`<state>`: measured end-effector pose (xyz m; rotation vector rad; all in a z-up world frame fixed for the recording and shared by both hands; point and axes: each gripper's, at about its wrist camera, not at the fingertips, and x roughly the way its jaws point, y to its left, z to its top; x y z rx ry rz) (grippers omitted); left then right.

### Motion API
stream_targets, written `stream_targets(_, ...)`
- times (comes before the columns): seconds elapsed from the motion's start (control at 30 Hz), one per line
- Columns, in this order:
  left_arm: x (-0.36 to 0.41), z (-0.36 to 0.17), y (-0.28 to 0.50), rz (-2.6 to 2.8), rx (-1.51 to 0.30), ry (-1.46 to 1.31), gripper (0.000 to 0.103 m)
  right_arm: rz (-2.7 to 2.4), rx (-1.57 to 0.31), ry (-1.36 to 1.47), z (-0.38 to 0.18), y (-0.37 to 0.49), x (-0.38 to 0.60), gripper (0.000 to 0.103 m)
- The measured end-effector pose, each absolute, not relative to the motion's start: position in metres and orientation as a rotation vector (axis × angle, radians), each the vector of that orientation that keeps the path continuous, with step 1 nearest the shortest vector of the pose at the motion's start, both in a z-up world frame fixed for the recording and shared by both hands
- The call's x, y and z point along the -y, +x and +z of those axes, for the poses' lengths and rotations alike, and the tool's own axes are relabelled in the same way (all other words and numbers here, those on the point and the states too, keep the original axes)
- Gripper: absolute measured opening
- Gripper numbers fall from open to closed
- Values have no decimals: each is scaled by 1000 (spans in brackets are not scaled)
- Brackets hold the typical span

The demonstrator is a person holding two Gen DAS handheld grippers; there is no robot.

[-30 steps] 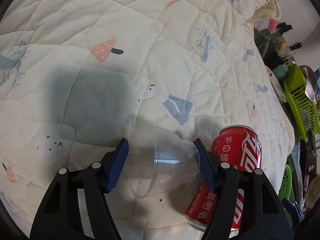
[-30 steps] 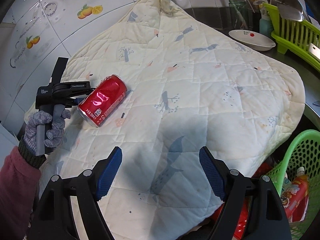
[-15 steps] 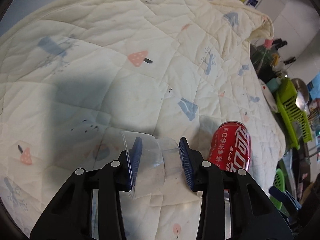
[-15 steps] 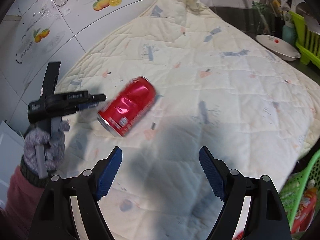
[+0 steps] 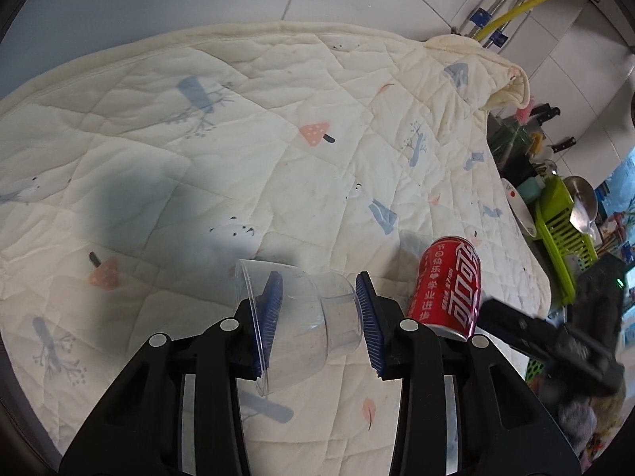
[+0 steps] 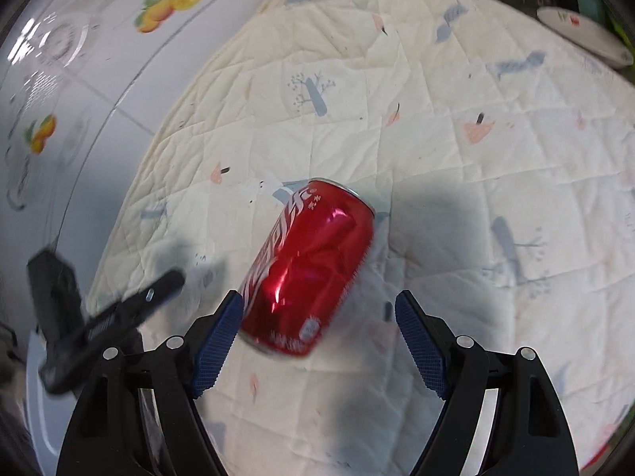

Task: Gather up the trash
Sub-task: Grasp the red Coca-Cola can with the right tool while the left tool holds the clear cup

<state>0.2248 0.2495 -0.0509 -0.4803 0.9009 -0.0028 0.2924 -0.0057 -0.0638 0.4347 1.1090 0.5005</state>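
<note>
My left gripper (image 5: pixel 319 289) is shut on a clear plastic cup (image 5: pixel 293 317), squashed sideways between the blue pads and lifted a little off the quilt (image 5: pixel 278 119). A dented red soda can (image 5: pixel 448 285) lies on the quilt just right of it. In the right wrist view the same can (image 6: pixel 309 265) lies on its side, its lower end between the tips of my right gripper (image 6: pixel 317 317), which is open; the left pad is close to the can, the right pad well apart. The left gripper (image 6: pixel 99 317) shows blurred at the left.
The cream patterned quilt (image 6: pixel 476 158) covers the worktop beside a white tiled wall (image 6: pixel 79 79) with fruit stickers. Past the quilt's far edge are a white dish (image 6: pixel 583 35), a green dish rack (image 5: pixel 559 230) and knives. The right gripper (image 5: pixel 555 341) appears blurred at the lower right.
My left gripper closed on the clear cup and lifted it, drawing back. My right gripper moved left across the quilt to the red can, staying open.
</note>
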Motion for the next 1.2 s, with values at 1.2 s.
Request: stream_targets(1.2, -177, -22, 199, -148, -872, -407, 38, 509, -967, 484, -44, 233, 79, 66)
